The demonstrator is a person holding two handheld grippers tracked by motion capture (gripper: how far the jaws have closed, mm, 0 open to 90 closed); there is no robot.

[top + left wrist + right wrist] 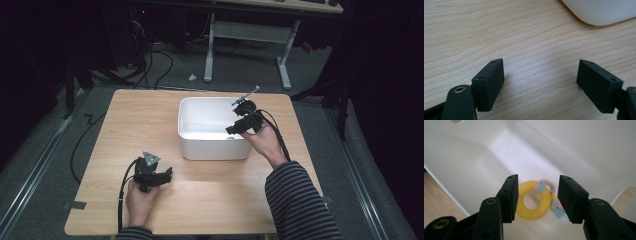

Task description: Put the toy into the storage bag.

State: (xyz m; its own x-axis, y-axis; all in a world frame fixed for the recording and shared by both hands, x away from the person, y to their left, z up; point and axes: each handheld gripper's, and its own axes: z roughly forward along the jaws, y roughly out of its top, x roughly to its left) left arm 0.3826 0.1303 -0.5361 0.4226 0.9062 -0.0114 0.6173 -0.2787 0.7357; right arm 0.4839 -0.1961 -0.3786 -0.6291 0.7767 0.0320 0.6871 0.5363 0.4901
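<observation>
While the yellow ring toy (532,203) (pastel rope knotted on) lies on the white tub (192,142) floor, the right gripper (537,195) hangs above, jaws apart, empty; the left gripper (540,83) gapes wide over the table (499,30).

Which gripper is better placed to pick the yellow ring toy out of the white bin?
Right. The right gripper hangs open over the white bin, its jaws framing the yellow ring toy. The left gripper is out over bare table, open too.
</observation>
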